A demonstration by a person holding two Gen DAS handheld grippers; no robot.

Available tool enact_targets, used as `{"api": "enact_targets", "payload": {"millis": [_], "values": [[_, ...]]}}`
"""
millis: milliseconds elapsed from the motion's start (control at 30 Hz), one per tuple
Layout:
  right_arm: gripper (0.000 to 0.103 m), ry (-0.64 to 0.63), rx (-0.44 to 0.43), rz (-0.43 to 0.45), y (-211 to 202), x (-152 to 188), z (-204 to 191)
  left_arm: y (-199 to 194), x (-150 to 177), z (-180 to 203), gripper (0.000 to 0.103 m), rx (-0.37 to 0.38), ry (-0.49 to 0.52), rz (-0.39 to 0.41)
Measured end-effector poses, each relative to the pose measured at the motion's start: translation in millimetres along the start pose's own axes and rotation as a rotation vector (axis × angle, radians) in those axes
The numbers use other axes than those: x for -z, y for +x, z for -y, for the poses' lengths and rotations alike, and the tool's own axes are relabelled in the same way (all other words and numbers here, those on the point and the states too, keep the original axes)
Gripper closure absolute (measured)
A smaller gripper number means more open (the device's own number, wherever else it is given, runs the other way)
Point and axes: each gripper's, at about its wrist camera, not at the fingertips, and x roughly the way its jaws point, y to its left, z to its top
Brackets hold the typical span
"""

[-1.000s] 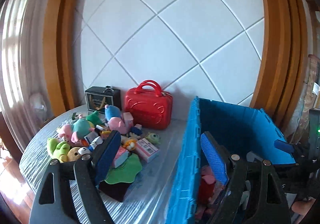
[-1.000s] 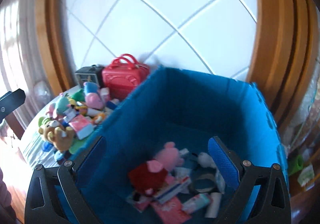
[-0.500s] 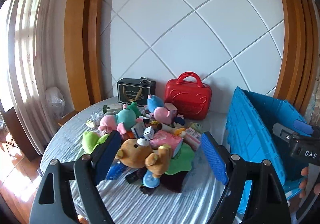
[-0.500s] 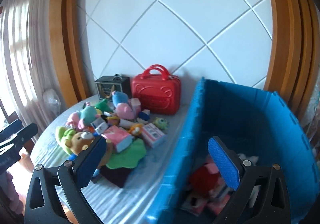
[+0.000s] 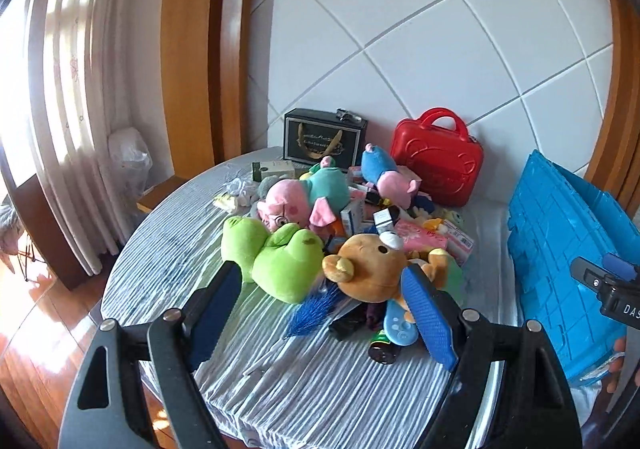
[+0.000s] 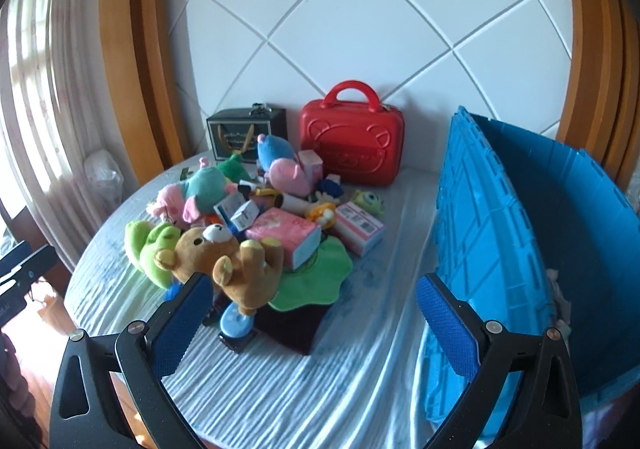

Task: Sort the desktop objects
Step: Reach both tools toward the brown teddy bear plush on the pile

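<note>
Two pairs of tongs face the pile, and neither holds anything. The left tongs (image 5: pixel 320 313) stand wide apart over the near edge of the worktop (image 5: pixel 312 381), with only bare striped cloth and a blue brush (image 5: pixel 316 309) between the blue pads. The right tongs (image 6: pixel 316 325) are spread just as wide and empty, aimed at the cloth between the pile and the blue crate (image 6: pixel 540 249).

The step in hand looks like reaching for the next item to sort. To do it well, I would pick one toy lying free on top of the heap instead of digging underneath, bring the pads down on either side of its body, and close across the fullest soft part so it does not slip out. Neighbours should stay clear of the pads, or small boxes will be dragged along.

Nearest the left tongs is the brown bear (image 5: pixel 372 265), just beyond the right-hand pad, lying on its side over a green mat. The green frog (image 5: pixel 276 261) lies beside it, just past the gap's left half. From the right wrist view the bear (image 6: pixel 228 253) sits just above the left-hand pad. Farther back are a pink tissue pack (image 6: pixel 284 233), small boxes, more soft toys, a red case (image 6: pixel 352 145) and a black box (image 6: pixel 244 133) by the wall. The crate stands to the right of the pile, apart from it.
</note>
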Motion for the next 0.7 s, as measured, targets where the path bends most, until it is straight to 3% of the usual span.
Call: {"api": "enact_targets", "payload": {"millis": [300, 500, 700], "values": [[0.000, 0.007, -0.090, -0.077, 82.1, -8.8, -0.1, 59.0, -0.1, -27.8, 0.021, -0.127, -0.046, -0.092], [0.000, 0.027, -0.129, -0.183, 132.0, -3.4, -7.5, 106.2, 2.8, -8.6, 0.021, -0.083, -0.002, -0.171], [0.000, 0.029, -0.099, -0.221, 152.6, -0.3, -17.8, 153.1, 4.3, 18.6, 0.021, 0.005, 0.099, -0.241]]}}
